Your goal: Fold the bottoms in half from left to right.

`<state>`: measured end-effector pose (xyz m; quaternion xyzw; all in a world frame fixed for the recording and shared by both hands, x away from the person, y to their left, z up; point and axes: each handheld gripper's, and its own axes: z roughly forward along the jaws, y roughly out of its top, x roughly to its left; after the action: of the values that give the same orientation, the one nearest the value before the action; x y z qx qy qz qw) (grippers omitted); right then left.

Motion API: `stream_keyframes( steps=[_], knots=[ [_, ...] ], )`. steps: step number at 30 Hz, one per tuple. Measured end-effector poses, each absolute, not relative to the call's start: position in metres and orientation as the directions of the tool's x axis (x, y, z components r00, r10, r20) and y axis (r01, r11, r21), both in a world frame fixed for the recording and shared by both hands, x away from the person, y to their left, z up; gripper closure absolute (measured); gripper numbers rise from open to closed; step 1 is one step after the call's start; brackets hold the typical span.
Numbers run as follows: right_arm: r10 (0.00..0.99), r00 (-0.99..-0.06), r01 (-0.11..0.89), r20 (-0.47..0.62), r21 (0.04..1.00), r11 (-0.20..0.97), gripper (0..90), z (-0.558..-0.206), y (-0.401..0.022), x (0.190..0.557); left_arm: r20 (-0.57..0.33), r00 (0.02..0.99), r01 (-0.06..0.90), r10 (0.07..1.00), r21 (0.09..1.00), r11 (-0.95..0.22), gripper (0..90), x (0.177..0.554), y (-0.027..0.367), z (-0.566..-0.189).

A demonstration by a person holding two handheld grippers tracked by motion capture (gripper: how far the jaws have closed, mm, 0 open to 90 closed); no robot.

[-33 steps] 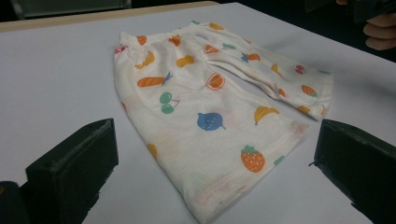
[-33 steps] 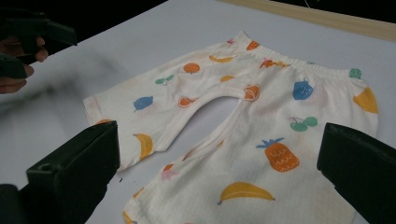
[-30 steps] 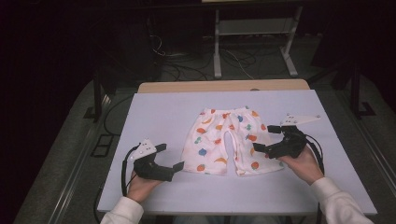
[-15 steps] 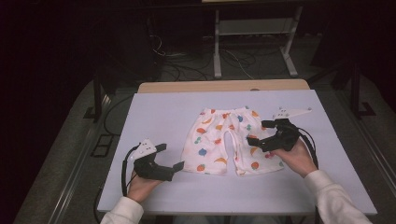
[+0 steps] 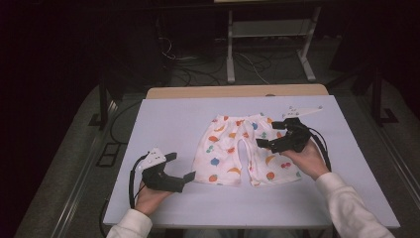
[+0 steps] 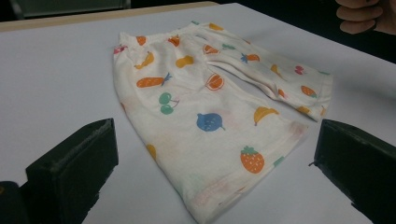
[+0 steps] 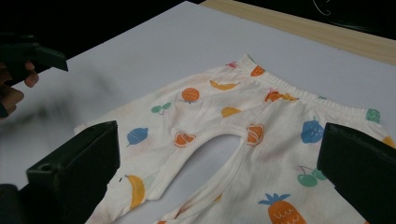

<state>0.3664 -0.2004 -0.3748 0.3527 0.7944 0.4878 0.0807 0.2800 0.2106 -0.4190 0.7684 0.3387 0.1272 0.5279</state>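
A pair of white child's shorts [image 5: 233,148] with a fruit print lies flat on the white table [image 5: 168,119], waistband at the far side and legs toward me. My left gripper [image 5: 181,165] stands open just left of the left leg's hem, not touching it. In the left gripper view, the shorts [image 6: 210,102] lie ahead of the left gripper [image 6: 215,140]. My right gripper [image 5: 269,134] hovers open over the right leg. In the right gripper view, the right gripper [image 7: 219,137] is above the crotch of the shorts [image 7: 280,140], its jaws wide apart.
A wooden strip [image 5: 237,91] runs along the table's far edge. Beyond it on the dark floor stand a metal stand [image 5: 267,44] and cables. Bare table surface lies left of the shorts and along the front edge.
My right gripper has moved from the right leg's outer hem to the left and farther away, and is now over the right leg. The left gripper has stayed put.
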Motion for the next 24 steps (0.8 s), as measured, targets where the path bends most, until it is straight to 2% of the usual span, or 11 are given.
stream_keyframes(
  steps=[24],
  knots=[
    [0.65, -0.729, 0.495, 0.212, 0.82, 0.288, 0.0, -0.373, -0.186, 0.397, -0.164, 0.74, 0.386, 0.653, 0.898, -0.212, 0.0, 0.28, 0.21, -0.419]
  ],
)
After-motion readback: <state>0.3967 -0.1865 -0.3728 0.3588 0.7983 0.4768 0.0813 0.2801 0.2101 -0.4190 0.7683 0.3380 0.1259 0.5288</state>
